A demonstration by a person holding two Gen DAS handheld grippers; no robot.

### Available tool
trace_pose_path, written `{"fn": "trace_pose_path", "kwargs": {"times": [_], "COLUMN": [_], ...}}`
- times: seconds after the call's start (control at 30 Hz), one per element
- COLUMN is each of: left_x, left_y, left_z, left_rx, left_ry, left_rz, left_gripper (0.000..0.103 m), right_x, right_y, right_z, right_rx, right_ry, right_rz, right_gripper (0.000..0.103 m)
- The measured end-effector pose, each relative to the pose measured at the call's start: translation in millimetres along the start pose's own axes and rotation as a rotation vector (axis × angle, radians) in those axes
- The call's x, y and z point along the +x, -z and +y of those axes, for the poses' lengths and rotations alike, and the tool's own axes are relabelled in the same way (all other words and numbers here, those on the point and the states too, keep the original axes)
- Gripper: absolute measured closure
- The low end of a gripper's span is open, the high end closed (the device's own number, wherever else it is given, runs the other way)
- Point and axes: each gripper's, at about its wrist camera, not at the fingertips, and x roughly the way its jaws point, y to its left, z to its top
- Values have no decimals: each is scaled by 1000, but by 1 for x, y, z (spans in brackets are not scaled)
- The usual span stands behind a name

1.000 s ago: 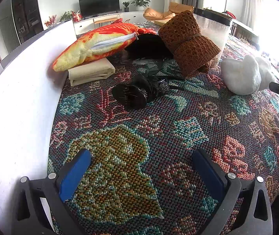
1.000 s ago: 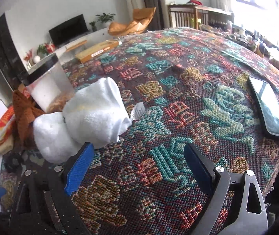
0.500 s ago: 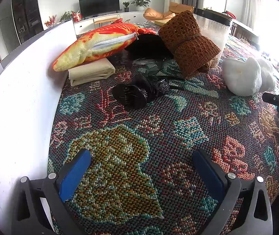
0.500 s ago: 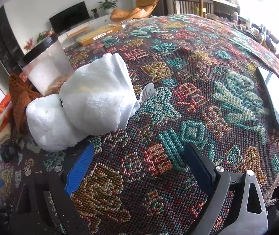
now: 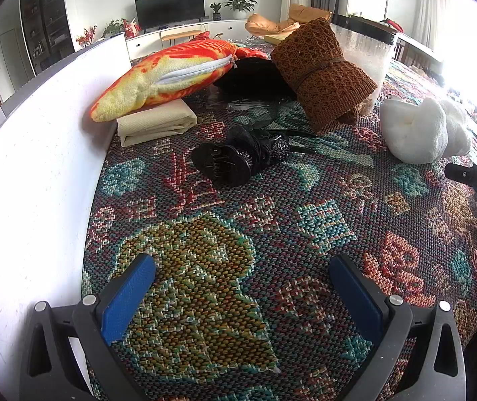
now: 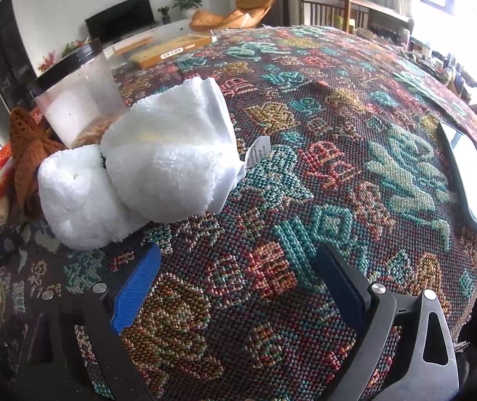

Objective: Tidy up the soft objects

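Observation:
A white fluffy towel bundle [image 6: 145, 170] lies on the patterned tablecloth, just ahead and left of my right gripper [image 6: 238, 287], which is open and empty. It also shows in the left wrist view [image 5: 419, 130] at the right. My left gripper [image 5: 242, 290] is open and empty over the cloth. Ahead of it lie a black hair clip and headband [image 5: 238, 157], a folded cream cloth [image 5: 155, 123], an orange fish-shaped cushion [image 5: 171, 73], a black soft item [image 5: 252, 77] and a tied brown knitted roll [image 5: 322, 73].
A clear container with a black rim [image 6: 78, 97] stands behind the towels and also shows in the left wrist view [image 5: 365, 50]. A white board [image 5: 31, 153] walls the left side. A phone [image 6: 469, 180] lies at the right edge. A yellow box [image 6: 171, 50] lies far back.
My right gripper has moved forward and left toward the white towels, which now look larger. Its body has come further into the left wrist view. The left gripper has not moved.

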Motion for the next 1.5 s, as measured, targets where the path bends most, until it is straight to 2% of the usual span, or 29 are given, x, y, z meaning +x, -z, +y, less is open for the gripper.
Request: {"fn": "trace_pose_path", "kwargs": {"times": [0.3,1.0,1.17,1.27,1.5], "left_x": [0,0,0,0,0], "left_y": [0,1,1,1,1], "left_z": [0,0,0,0,0], "left_rx": [0,0,0,0,0], "left_ry": [0,0,0,0,0], "left_rz": [0,0,0,0,0], "left_gripper": [0,0,0,0,0], "right_x": [1,0,-3,-3,-2], "right_y": [4,5,5,4,1], "right_z": [13,12,7,10,5], "right_rx": [-48,-44,-7,-32,-25], "right_ry": [56,51,72,93,82], "right_rz": [10,9,4,5,8], "right_gripper": [7,7,8,8,7]}}
